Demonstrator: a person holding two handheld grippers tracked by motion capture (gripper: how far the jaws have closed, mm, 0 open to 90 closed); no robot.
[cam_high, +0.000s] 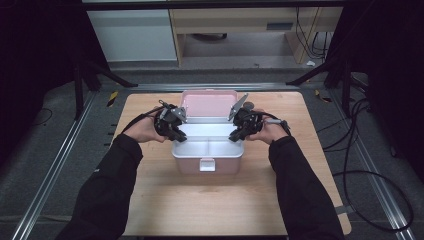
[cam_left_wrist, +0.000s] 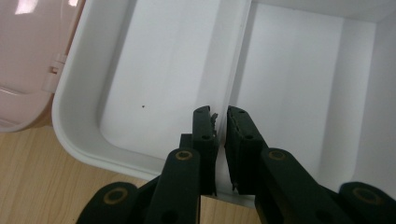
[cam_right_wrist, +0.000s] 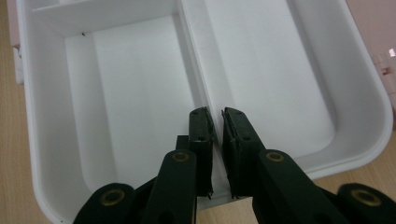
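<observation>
While you hold both tongs at the ends of the white tray (cam_high: 207, 148), treat it as a shared lift. The tray sits in the pink box (cam_high: 207, 165) at the middle of the worktop (cam_high: 165, 210), its pink lid (cam_high: 207, 105) standing open on the far side. Your left tongs (cam_high: 176, 131) are nearly closed over the tray's left end wall, right where a divider (cam_left_wrist: 233, 70) meets the rim, one jaw on each side of it. Your right tongs (cam_high: 237, 132) are pinched the same way on the right end, straddling the divider (cam_right_wrist: 194, 60) there. Both tray compartments look empty.

Each grip looks to be only a narrow pinch on thin, smooth plastic. If one hand rises faster than the other, the tray will likely tilt and may bind against the box walls, or slide out of the lower tongs. If you pull outward instead of straight up, a wall could flex and slip free. The box looks light, so a jammed tray might drag it off the worktop, and the upright lid could swing forward onto your hands.
</observation>
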